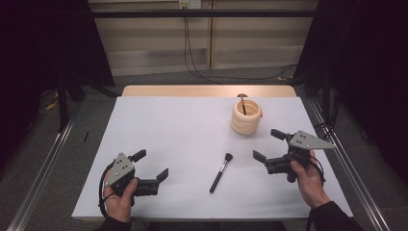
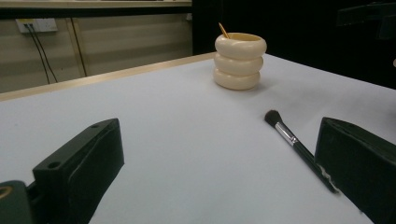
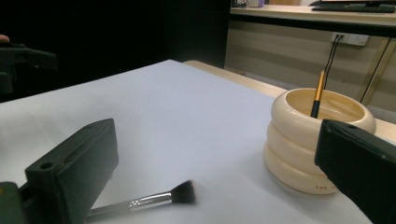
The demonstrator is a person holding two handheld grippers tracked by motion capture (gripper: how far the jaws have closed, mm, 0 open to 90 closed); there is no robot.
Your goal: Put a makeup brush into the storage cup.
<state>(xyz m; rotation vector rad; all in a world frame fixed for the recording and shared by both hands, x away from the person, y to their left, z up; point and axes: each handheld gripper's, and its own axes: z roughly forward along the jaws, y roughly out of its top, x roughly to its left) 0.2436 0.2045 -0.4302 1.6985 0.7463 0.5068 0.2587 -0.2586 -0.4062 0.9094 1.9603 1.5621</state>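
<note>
White tabletop [image 1: 192, 134] with a wooden strip along the far edge, dark curtains on both sides and a couple of cables hanging down the back wall, that's the setup from the high view. Makeup brush [image 1: 220, 172] lies flat on the table, roughly between the two hands, bristles pointing toward 1 o'clock and handle toward 7. Cream ribbed holder [image 1: 246, 117] stands upright at about 1 o'clock from the brush, well apart from it, with a dark-tipped stick poking out of it. Left gripper [image 1: 153, 165] sits at 9 o'clock from the brush, jaws spread wide and nothing between them; right gripper [image 1: 267, 145] is at about 2 o'clock from it, jaws also wide apart and empty. Over in the left gripper view, the two black jaws stand far apart, the brush [image 2: 292, 141] lies just inside the right-hand jaw with its handle end running behind it, and the holder [image 2: 239, 61] stands farther back at 12 o'clock. Right gripper view: jaws gaping again, brush [image 3: 154, 199] flat on the table near the left-hand jaw with bristles pointing right, holder [image 3: 303, 140] close by at 3 o'clock, partly covered by the right-hand jaw, a gold-handled stick [image 3: 318, 93] leaning inside it.
</note>
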